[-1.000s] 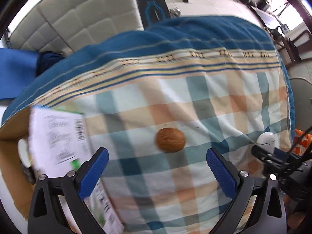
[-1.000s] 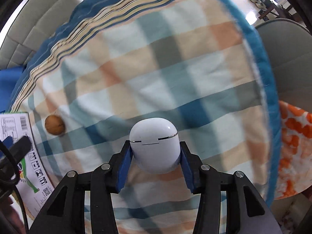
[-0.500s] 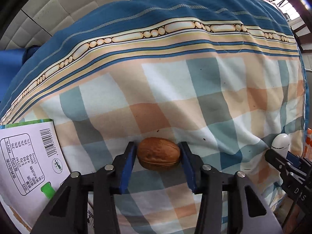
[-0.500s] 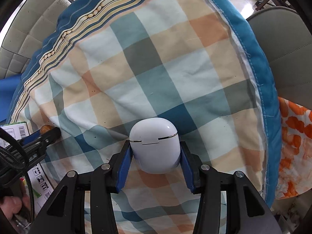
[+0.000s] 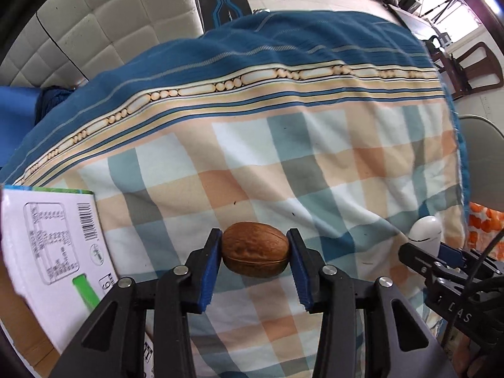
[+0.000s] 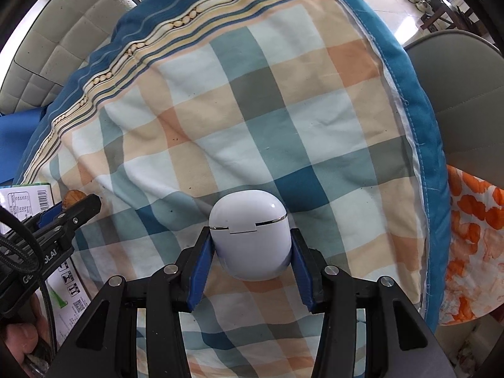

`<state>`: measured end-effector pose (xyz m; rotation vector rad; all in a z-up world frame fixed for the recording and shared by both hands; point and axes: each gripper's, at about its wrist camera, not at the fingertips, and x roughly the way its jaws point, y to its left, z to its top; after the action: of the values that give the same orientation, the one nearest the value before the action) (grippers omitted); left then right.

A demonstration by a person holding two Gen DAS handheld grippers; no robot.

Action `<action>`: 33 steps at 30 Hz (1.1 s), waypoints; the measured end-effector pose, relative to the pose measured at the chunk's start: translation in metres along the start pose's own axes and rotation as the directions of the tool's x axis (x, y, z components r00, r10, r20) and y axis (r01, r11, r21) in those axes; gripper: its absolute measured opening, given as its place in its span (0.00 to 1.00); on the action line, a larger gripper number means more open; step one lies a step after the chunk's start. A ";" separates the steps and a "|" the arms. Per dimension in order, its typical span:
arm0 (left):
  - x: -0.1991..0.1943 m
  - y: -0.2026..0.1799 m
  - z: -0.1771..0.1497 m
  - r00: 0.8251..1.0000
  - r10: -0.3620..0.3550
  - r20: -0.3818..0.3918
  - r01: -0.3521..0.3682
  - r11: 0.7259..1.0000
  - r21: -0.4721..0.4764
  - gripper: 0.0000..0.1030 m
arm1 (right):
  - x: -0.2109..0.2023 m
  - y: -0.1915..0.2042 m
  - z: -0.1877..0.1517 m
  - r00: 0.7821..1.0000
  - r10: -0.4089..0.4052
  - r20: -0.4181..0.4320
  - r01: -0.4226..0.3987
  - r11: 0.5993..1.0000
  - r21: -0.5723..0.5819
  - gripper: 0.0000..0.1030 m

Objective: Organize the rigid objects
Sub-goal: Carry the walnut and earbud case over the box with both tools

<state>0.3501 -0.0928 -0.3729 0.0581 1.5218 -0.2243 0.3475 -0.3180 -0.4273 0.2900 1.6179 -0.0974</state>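
A brown walnut sits between the blue pads of my left gripper, which is shut on it just above the checked cloth. My right gripper is shut on a white earbud case over the same cloth. In the left wrist view the case and the right gripper show at the right edge. In the right wrist view the walnut shows at the far left, in the left gripper.
A white printed box lies on the left of the cloth, also in the right wrist view. A grey chair and an orange patterned cloth lie past the right edge. A padded white wall stands behind.
My left gripper went from open to shut on the walnut and has lifted it slightly. My right gripper kept hold of the earbud case and drew back a little.
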 end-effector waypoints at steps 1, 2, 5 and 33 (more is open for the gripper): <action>-0.005 -0.002 -0.003 1.000 -0.005 0.010 0.005 1.000 0.001 0.37 | -0.003 0.001 -0.001 1.000 0.004 0.001 -0.004 1.000 -0.003 0.49; -0.010 -0.002 -0.006 1.000 -0.007 0.019 0.007 1.000 0.001 0.37 | -0.006 0.003 -0.003 1.000 0.007 0.002 -0.007 1.000 -0.007 0.49; -0.028 -0.003 -0.020 0.998 -0.026 0.060 0.026 1.000 -0.003 0.37 | -0.022 0.012 -0.026 1.000 0.015 0.012 -0.014 1.000 -0.024 0.48; -0.202 0.235 -0.186 0.949 0.028 0.315 0.047 0.973 -0.226 0.37 | -0.121 0.279 -0.185 0.967 0.246 0.068 -0.212 0.922 -0.324 0.48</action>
<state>0.2033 0.1925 -0.2060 -0.1649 1.2175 -0.0578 0.2419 -0.0204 -0.2623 0.2204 1.4544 0.3190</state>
